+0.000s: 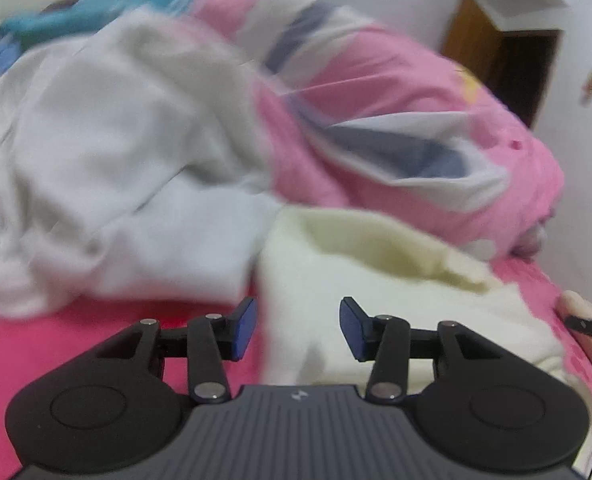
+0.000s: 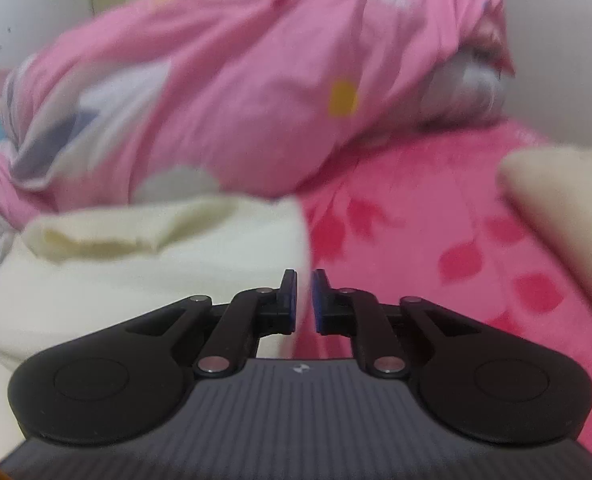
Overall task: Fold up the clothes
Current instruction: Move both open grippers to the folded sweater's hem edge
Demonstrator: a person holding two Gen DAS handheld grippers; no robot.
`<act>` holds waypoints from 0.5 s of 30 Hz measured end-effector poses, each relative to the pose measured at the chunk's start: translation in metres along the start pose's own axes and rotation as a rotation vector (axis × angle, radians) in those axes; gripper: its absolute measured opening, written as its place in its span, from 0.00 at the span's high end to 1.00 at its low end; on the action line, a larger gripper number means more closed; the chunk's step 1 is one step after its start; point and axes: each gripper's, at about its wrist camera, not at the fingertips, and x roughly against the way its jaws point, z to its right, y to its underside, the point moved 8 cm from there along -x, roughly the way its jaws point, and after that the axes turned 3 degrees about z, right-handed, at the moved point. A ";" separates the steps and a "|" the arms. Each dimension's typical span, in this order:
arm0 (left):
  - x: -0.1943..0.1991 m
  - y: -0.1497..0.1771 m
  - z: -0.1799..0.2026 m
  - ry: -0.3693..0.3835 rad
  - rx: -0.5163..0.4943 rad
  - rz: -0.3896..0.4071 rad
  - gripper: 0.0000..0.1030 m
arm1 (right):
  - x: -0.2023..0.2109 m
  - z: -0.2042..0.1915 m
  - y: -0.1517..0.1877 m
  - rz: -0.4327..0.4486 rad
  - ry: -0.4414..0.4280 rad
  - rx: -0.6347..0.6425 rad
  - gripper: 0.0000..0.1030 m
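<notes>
left gripper (image 1: 297,328): fingers spread wide, nothing between the blue pads (image 1: 243,330), hanging over the near edge of the cream garment (image 1: 375,280) where it meets the pink sheet.

right gripper (image 2: 303,300): fingers pulled in narrow, just a thin slit between them. The right edge of the cream garment (image 2: 144,264) runs right into that slit, but it's too blurry to say if the cloth is really pinched (I honestly can't tell).

cream garment: lying on the bed in the near middle, with a folded-over, collar-like bit along its far side. Both views catch it.

white clothes (image 1: 108,152): a crumpled heap left of the cream piece and touching it. Only the left wrist view shows it properly; the right one gets a sliver at its left edge.

pink duvet (image 2: 236,80): big lump on the far side with white and grey-blue patches, up against the cream garment's far edge. The yellow patch shows clearly in the right wrist view only.

bed sheet (image 2: 435,240): bright pink with darker leaf shapes (that pattern reads in the right view; the left view just shows flat pink (image 1: 76,340)).

left-view extras: teal and blue fabric (image 1: 96,12) far left behind the white heap, a wooden door frame (image 1: 471,40) far right, and fingertips (image 1: 579,308) at the right edge.

right-view extra: a pale blurred shape (image 2: 563,192) at the right, can't make out what it is.
</notes>
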 end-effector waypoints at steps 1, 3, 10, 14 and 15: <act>-0.002 0.001 0.007 -0.007 -0.031 -0.006 0.54 | 0.001 -0.004 -0.001 0.005 -0.040 -0.012 0.92; -0.006 0.003 0.021 -0.021 -0.092 -0.017 0.54 | -0.001 -0.016 0.002 0.002 -0.106 -0.004 0.92; -0.015 0.010 0.058 -0.068 -0.267 -0.041 0.54 | -0.019 -0.010 0.036 -0.147 -0.104 0.022 0.94; -0.010 0.004 0.056 -0.071 -0.210 -0.050 0.55 | -0.019 -0.007 0.032 -0.151 -0.127 -0.026 0.94; -0.005 0.001 0.056 -0.074 -0.200 -0.056 0.55 | -0.013 -0.003 0.026 -0.145 -0.124 -0.060 0.94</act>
